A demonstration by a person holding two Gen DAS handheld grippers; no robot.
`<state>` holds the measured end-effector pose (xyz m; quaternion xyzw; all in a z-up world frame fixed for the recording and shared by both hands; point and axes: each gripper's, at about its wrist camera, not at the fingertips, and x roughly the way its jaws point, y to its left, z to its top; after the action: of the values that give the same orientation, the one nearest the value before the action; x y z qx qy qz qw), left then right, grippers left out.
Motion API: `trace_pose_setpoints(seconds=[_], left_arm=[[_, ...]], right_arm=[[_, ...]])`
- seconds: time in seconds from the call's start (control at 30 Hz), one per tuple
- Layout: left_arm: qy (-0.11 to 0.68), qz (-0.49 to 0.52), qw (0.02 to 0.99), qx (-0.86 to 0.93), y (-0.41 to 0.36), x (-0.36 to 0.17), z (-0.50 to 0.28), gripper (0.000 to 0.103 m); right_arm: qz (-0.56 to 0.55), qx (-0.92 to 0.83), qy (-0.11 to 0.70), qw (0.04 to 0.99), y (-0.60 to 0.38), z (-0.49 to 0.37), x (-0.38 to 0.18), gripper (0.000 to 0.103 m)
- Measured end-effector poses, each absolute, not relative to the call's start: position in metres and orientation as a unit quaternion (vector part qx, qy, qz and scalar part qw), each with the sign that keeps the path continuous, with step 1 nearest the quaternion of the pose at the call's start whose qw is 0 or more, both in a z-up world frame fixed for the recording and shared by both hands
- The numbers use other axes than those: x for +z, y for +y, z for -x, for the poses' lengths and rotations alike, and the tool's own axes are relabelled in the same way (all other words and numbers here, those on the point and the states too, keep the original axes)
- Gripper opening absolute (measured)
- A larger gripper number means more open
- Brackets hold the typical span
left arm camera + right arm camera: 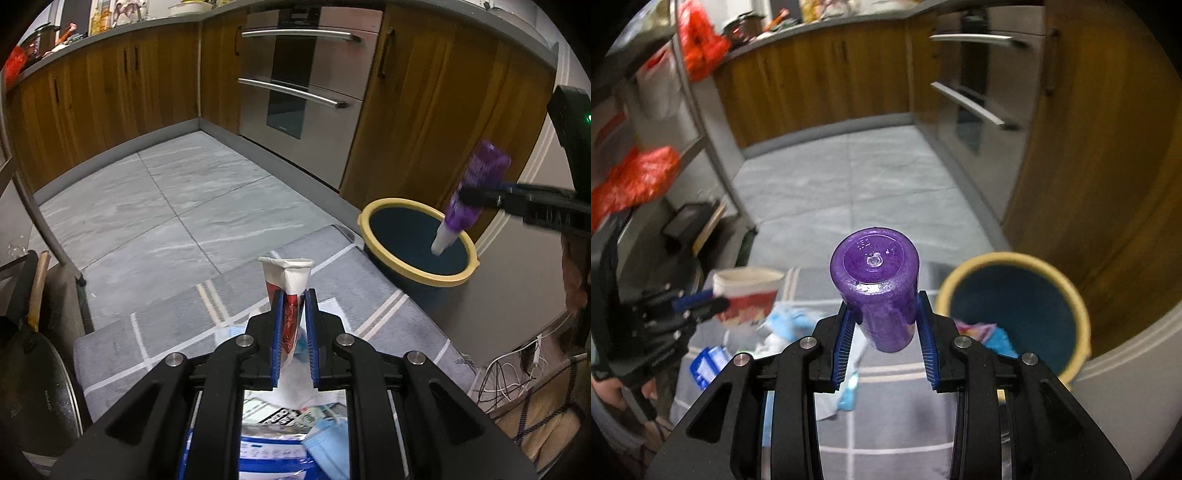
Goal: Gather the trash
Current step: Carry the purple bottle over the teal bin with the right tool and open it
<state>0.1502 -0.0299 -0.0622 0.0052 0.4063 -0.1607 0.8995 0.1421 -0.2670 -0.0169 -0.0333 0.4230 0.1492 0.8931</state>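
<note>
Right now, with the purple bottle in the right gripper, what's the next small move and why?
Probably carry the purple bottle a little further over the bin, then let go: the right gripper grips it cap-down near the bin's yellow rim.

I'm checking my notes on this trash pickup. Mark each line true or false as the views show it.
1. The left gripper holds a toothpaste tube. True.
2. The right gripper is empty. False: its jaws grip a purple bottle.
3. The purple bottle's cap points down. True.
4. The bin has a red rim. False: the rim is yellow.
5. A blue face mask lies below the left gripper. True.
</note>
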Motion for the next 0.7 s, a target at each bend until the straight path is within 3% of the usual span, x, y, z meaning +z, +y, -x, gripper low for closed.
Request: trace_pose_setpoints(seconds=[0.7], left_arm=[[0.394, -0.029, 0.887, -0.237, -0.132, -0.06, -0.176, 0.011]], right_arm=[[0.018, 0.064, 0.435, 0.898, -0.357, -0.173, -0.038, 0.034]])
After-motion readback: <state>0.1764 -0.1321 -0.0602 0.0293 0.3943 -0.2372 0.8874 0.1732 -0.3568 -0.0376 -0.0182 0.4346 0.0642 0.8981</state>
